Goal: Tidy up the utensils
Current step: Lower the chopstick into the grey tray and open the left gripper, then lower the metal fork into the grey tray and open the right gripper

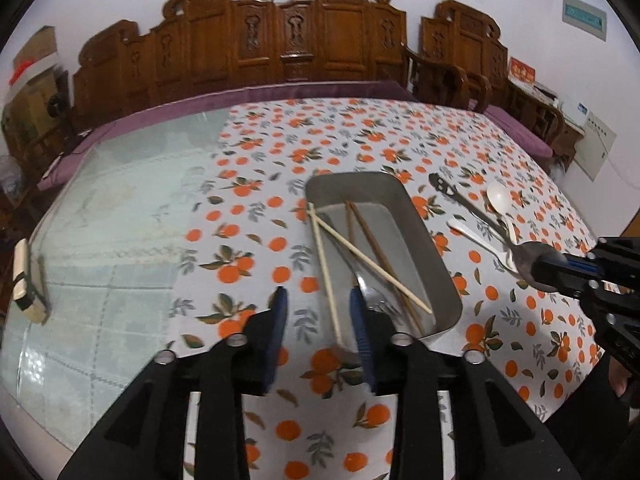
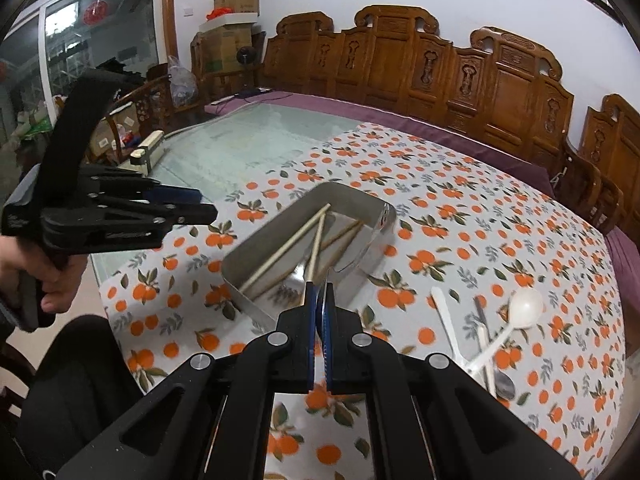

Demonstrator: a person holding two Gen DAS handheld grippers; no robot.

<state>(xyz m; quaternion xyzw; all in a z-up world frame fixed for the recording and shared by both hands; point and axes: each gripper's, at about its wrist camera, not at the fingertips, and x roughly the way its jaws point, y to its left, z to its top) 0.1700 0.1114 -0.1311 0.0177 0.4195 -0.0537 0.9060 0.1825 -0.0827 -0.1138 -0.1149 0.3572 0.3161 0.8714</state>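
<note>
A metal tray [image 1: 424,220] [image 2: 260,240] sits on the orange-print tablecloth and holds light and dark chopsticks [image 1: 360,254] [image 2: 288,246] and a fork [image 1: 374,298]. My left gripper [image 1: 320,300] is open and empty over the tray's near left corner. My right gripper [image 2: 320,284] is shut on a metal spoon [image 1: 530,258], seen edge-on between its pads, just right of the tray. A white plastic spoon [image 1: 500,198] [image 2: 524,310], a white plastic fork [image 1: 480,240] [image 2: 446,320] and a dark metal utensil [image 1: 460,198] [image 2: 482,316] lie on the cloth to the right.
A pale box-shaped object [image 1: 26,280] [image 2: 148,154] lies at the glass table's far left edge. Carved wooden benches [image 1: 280,32] with purple cushions line the far side. The left part of the table is bare glass [image 1: 120,220].
</note>
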